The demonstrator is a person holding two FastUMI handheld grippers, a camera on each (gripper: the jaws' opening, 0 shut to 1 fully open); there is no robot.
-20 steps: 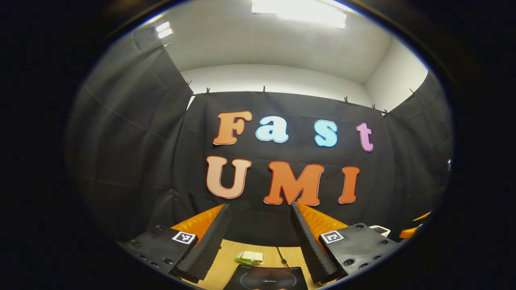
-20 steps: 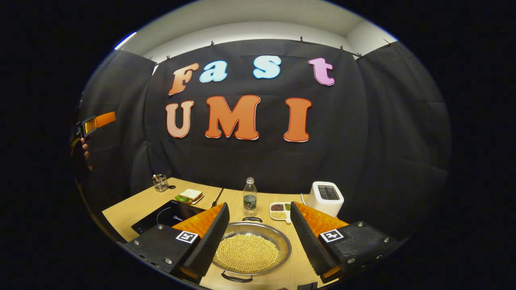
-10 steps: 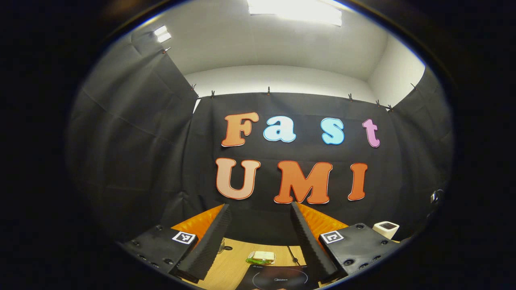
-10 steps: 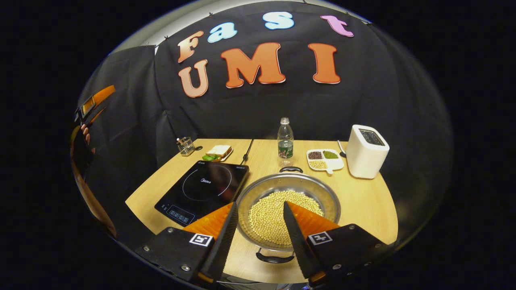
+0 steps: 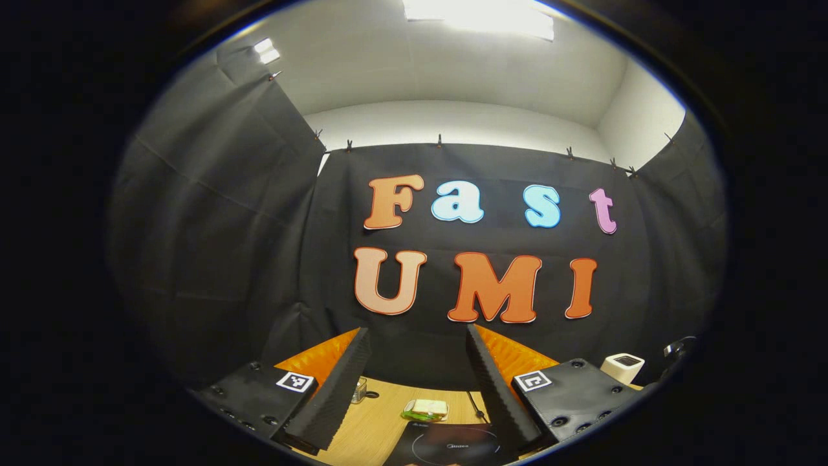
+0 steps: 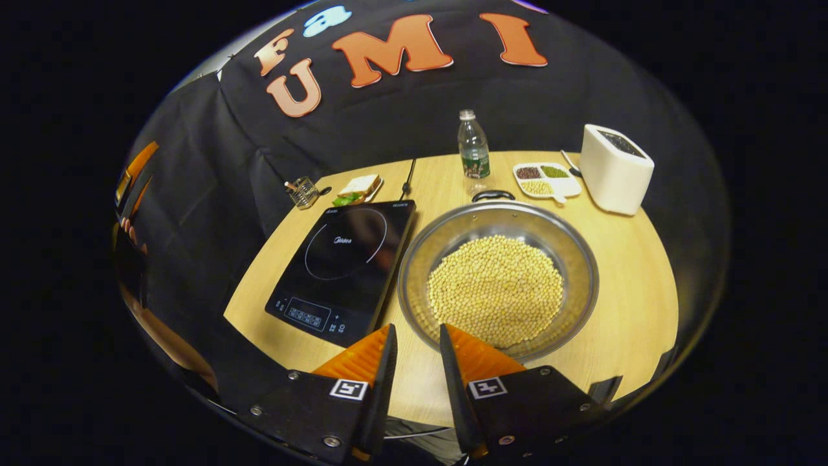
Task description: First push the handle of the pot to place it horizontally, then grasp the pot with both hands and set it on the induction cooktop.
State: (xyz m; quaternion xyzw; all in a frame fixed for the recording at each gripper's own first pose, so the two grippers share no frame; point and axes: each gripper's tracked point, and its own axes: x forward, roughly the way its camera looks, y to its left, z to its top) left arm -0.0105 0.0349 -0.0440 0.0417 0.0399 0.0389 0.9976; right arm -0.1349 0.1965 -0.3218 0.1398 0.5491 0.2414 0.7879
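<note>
The pot (image 6: 498, 278), full of beans (image 6: 495, 290), sits on the tabletop (image 6: 637, 298) just right of the induction cooktop (image 6: 343, 265). The right gripper (image 6: 414, 362) has its jaws narrowed, empty; the left gripper (image 5: 414, 382) has its jaws wide. A careless shove risks spilling beans.

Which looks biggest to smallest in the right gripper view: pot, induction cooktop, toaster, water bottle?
1. pot and induction cooktop: look about alike, unranked.
2. toaster.
3. water bottle.
Toaster and bottle stand farther back, so true sizes stay unsure.

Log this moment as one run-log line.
phase: approach | right gripper: narrowed, empty, above pot near rim | left gripper: open, raised | pot beside cooktop
</note>
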